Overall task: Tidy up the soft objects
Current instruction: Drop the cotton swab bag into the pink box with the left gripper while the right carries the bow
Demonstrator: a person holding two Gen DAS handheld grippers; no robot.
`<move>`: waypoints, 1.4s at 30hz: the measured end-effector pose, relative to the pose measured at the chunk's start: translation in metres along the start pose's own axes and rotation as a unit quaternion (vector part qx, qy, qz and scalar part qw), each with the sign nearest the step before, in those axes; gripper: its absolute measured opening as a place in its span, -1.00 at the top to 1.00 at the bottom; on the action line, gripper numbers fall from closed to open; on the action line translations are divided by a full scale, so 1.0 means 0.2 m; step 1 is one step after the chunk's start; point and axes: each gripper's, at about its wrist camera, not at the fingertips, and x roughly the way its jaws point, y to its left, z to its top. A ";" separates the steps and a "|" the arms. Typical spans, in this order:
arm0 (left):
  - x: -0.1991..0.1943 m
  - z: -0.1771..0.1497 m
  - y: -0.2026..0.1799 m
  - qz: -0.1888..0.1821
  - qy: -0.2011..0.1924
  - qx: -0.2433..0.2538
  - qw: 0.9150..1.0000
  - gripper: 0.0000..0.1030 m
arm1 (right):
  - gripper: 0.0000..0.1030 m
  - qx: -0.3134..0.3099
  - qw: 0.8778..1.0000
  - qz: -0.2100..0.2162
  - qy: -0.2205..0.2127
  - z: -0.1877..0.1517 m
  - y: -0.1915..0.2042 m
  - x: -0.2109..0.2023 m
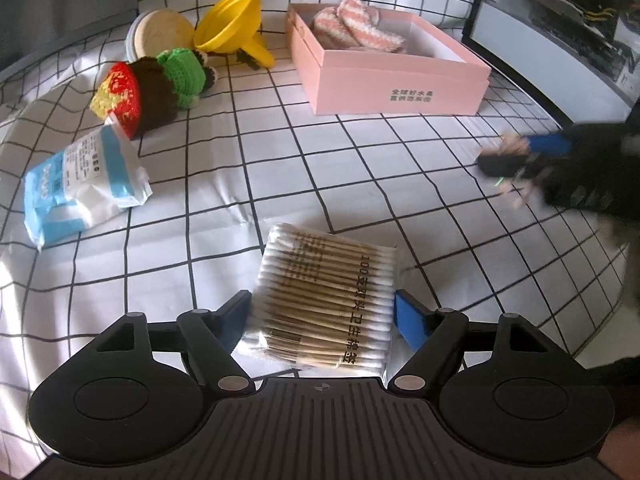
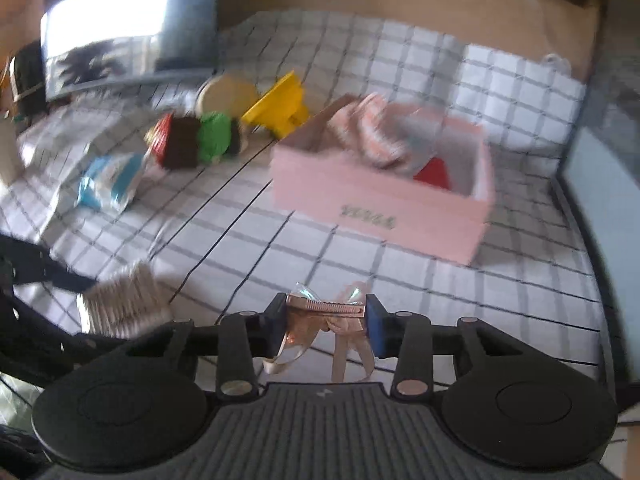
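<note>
My left gripper is shut on a clear pack of cotton swabs, held just above the checked cloth. My right gripper is shut on a pink ribbon bow hair clip; it shows blurred in the left wrist view. A pink box at the back holds pink-and-white striped knitted pieces; in the right wrist view the box also holds something red. A crocheted toy in red, brown and green lies at the left.
A yellow funnel and a round wooden-lidded container lie behind the toy. A blue-and-white packet lies at the left. A monitor stands at the right edge of the checked cloth.
</note>
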 end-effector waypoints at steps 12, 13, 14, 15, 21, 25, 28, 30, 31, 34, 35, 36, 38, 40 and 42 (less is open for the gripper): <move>-0.40 0.60 -0.10 -0.091 -0.134 0.044 0.986 -0.54 | 0.23 0.052 0.992 -0.088 -0.069 0.00 -0.27 -0.32; -0.40 0.69 -0.12 -0.097 -0.151 0.043 0.983 -0.54 | 0.23 0.054 0.992 -0.090 -0.072 0.00 -0.28 -0.33; -0.40 0.77 -0.16 -0.106 -0.166 0.038 0.980 -0.55 | 0.23 0.055 0.991 -0.093 -0.076 0.00 -0.28 -0.34; -0.39 0.86 -0.19 -0.118 -0.180 0.035 0.976 -0.55 | 0.23 0.056 0.991 -0.095 -0.077 -0.01 -0.29 -0.34; 0.11 1.17 -0.37 -0.146 -0.153 -0.015 0.977 -0.50 | 0.23 0.061 0.992 -0.093 -0.062 -0.07 -0.29 -0.36; 0.51 1.17 -0.38 -0.111 -0.067 -0.055 0.990 -0.49 | 0.23 0.065 0.992 -0.102 -0.049 -0.12 -0.31 -0.36; 0.50 1.12 -0.29 -0.113 -0.073 -0.098 0.986 -0.48 | 0.23 0.078 0.990 -0.105 -0.043 -0.14 -0.36 -0.35; 0.42 1.07 -0.25 -0.121 -0.087 -0.100 0.984 -0.49 | 0.23 0.084 0.990 -0.104 -0.043 -0.13 -0.39 -0.33; 0.36 1.03 -0.23 -0.127 -0.092 -0.098 0.983 -0.49 | 0.23 0.086 0.990 -0.100 -0.045 -0.11 -0.41 -0.33; 0.22 0.91 -0.17 -0.140 -0.101 -0.092 0.981 -0.49 | 0.23 0.091 0.991 -0.074 -0.066 0.05 -0.47 -0.30; 0.18 0.86 -0.15 -0.144 -0.102 -0.089 0.980 -0.49 | 0.23 0.092 0.991 -0.065 -0.079 0.12 -0.48 -0.30; 0.13 0.80 -0.13 -0.146 -0.101 -0.087 0.980 -0.49 | 0.23 0.093 0.990 -0.057 -0.093 0.20 -0.50 -0.29; 0.04 0.67 -0.10 -0.143 -0.100 -0.091 0.980 -0.49 | 0.23 0.104 0.986 -0.031 -0.126 0.41 -0.55 -0.26; -0.02 0.56 -0.06 -0.138 -0.098 -0.110 0.979 -0.49 | 0.23 0.103 0.982 -0.016 -0.155 0.61 -0.58 -0.20; -0.06 0.46 -0.01 -0.136 -0.095 -0.140 0.976 -0.49 | 0.12 0.104 0.980 -0.012 -0.169 0.81 -0.60 -0.08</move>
